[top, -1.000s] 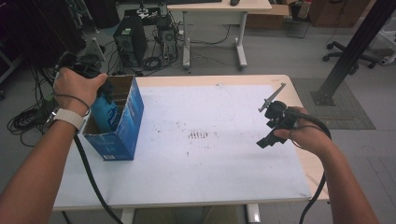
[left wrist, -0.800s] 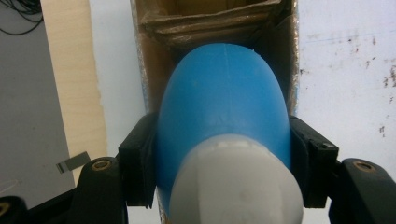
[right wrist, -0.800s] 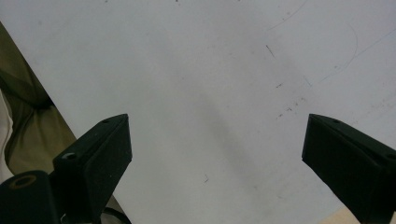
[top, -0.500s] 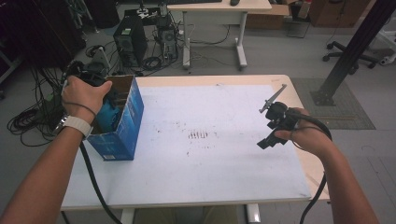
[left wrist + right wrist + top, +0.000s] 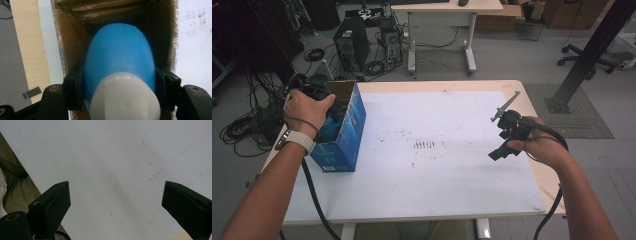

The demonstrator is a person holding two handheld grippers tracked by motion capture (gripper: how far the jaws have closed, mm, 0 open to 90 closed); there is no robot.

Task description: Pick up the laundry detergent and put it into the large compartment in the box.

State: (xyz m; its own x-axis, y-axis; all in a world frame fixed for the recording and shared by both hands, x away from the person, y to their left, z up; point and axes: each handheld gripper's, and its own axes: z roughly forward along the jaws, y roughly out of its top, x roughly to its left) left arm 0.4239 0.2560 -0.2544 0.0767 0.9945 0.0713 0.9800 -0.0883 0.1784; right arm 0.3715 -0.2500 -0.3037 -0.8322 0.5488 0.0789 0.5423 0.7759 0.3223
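A white table top with small dark scuffs sits in a room with grey floor and cables. At the left, the left tongs squeeze a smooth, round blue bottle with a white cap, down inside the open blue cardboard box. The box is brown inside. Far off at the right, the right tongs gape wide above bare table, holding nothing.

No legible text, label, brand or number anywhere; blue box faces too blurred for any print to be read.
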